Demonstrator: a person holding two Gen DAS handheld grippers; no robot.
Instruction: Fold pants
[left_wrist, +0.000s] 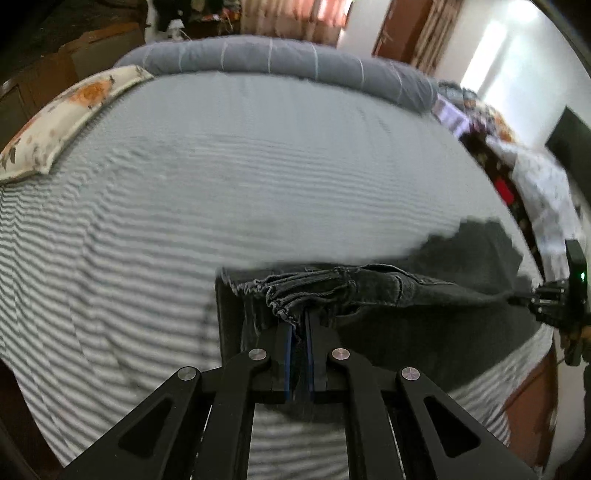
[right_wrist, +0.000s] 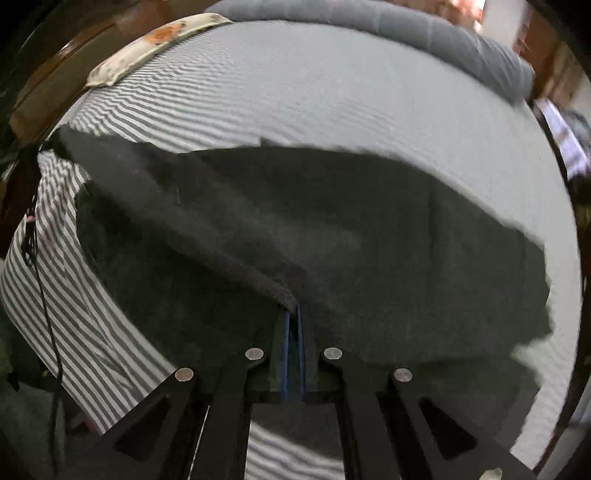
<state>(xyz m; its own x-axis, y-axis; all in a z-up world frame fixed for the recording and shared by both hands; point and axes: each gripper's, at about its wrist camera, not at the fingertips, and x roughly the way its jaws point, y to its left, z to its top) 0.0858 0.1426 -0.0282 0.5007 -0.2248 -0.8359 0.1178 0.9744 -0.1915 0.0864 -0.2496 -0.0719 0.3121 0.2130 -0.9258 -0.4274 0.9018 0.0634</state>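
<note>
Dark grey pants (left_wrist: 424, 291) hang stretched above a striped bed (left_wrist: 221, 184). My left gripper (left_wrist: 299, 321) is shut on a bunched, frayed edge of the pants. In the left wrist view my right gripper (left_wrist: 517, 297) shows at the far right, pinching the other end of the same edge. In the right wrist view the pants (right_wrist: 332, 229) spread wide over the bed (right_wrist: 332, 92), and my right gripper (right_wrist: 294, 314) is shut on a folded edge. The fabric sags between the two grippers.
A floral pillow (left_wrist: 62, 114) lies at the bed's far left. A rolled grey blanket (left_wrist: 277, 59) runs along the far edge. Patterned cloth (left_wrist: 535, 184) lies at the right side. A thin black cable (right_wrist: 44, 295) hangs at the left of the right wrist view.
</note>
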